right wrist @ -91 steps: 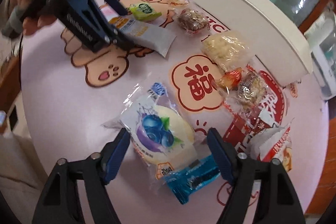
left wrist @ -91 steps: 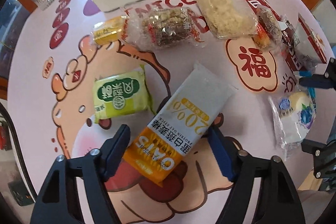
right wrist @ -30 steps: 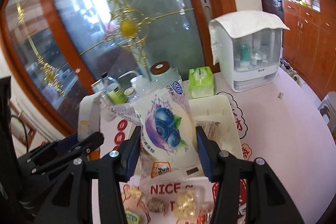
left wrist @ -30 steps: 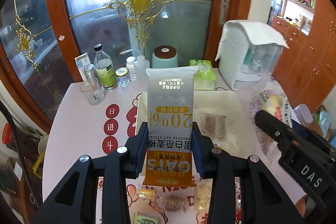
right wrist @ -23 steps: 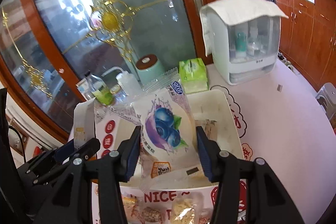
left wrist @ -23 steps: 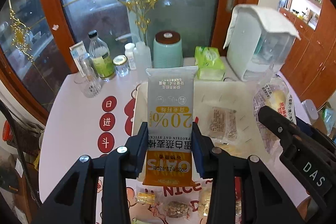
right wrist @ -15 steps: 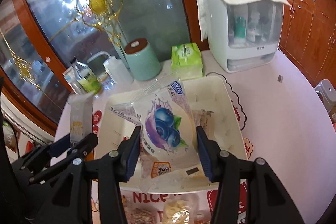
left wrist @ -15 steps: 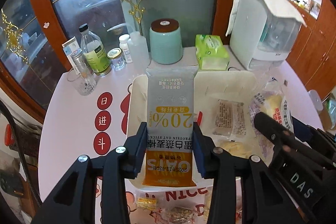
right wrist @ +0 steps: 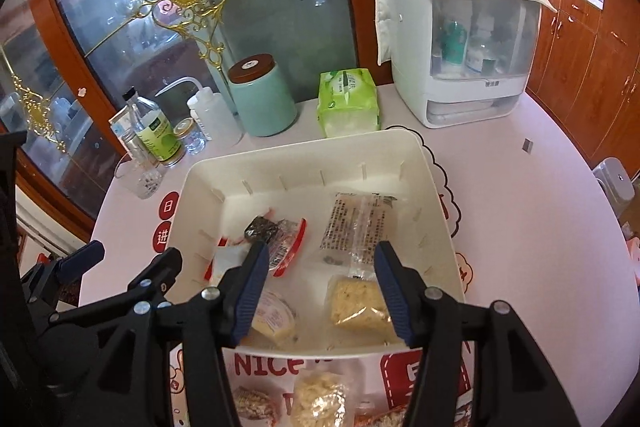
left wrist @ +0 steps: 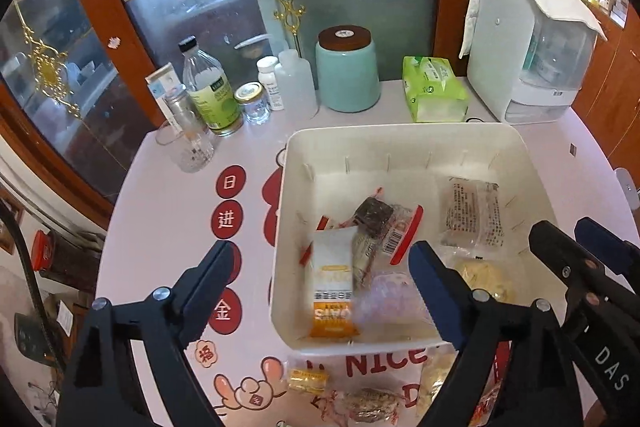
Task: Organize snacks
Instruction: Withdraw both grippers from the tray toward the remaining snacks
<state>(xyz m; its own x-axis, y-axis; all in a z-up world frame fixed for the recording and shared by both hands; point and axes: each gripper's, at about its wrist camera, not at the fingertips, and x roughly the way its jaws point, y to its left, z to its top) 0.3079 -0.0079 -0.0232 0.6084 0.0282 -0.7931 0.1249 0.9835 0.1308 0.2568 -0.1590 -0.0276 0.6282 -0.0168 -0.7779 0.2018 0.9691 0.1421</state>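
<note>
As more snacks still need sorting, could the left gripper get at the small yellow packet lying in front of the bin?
Probably yes. The left gripper is open and holds nothing, and the yellow packet lies bare on the table just outside the white bin, below the fingers. Nothing covers it; it would only need pulling back and lowering.

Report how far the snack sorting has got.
Done: the oat bar, the blueberry bun and other packets lie in the white bin. In hand: nothing; the left gripper and right gripper have just been opening, empty. Left: the loose snacks in front of the bin.
</note>
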